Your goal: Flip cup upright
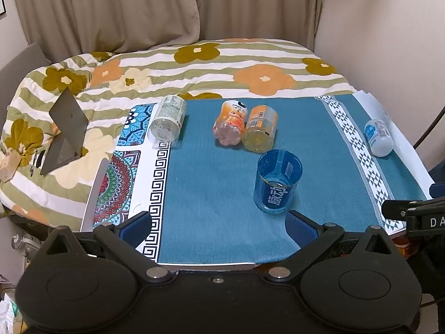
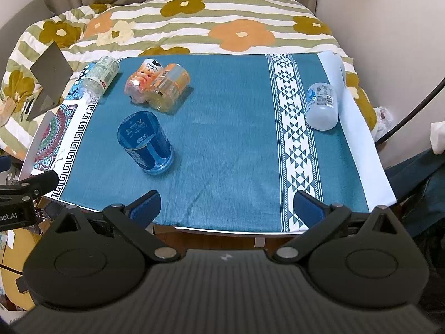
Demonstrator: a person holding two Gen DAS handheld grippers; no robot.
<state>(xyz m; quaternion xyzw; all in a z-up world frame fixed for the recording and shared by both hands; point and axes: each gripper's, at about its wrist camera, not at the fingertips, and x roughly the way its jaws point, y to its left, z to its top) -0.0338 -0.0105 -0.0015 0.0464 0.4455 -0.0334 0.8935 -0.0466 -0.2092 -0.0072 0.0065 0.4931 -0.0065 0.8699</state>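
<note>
Blue cup (image 1: 278, 181) upright, empty (four others lie toppled); both grippers' jaws wide.

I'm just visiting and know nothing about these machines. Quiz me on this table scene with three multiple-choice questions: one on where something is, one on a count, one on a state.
1. Where does the pale blue-labelled plastic bottle lie?
A. touching the orange bottle
B. alone by the white patterned band at the cloth's right side
C. inside the blue cup

2. How many containers lie on their sides on the teal tablecloth?
A. two
B. four
C. six

3. How does the translucent blue plastic cup stand?
A. upright, mouth up
B. on its side
C. gripped in a claw

Answers:
1 B: it rests apart from the rest, beside that band.
2 B: the green-labelled bottle, peach bottle, orange bottle and the pale blue-labelled one.
3 A: its open rim faces up, and the left claw and right claw are both open and hold nothing.
</note>
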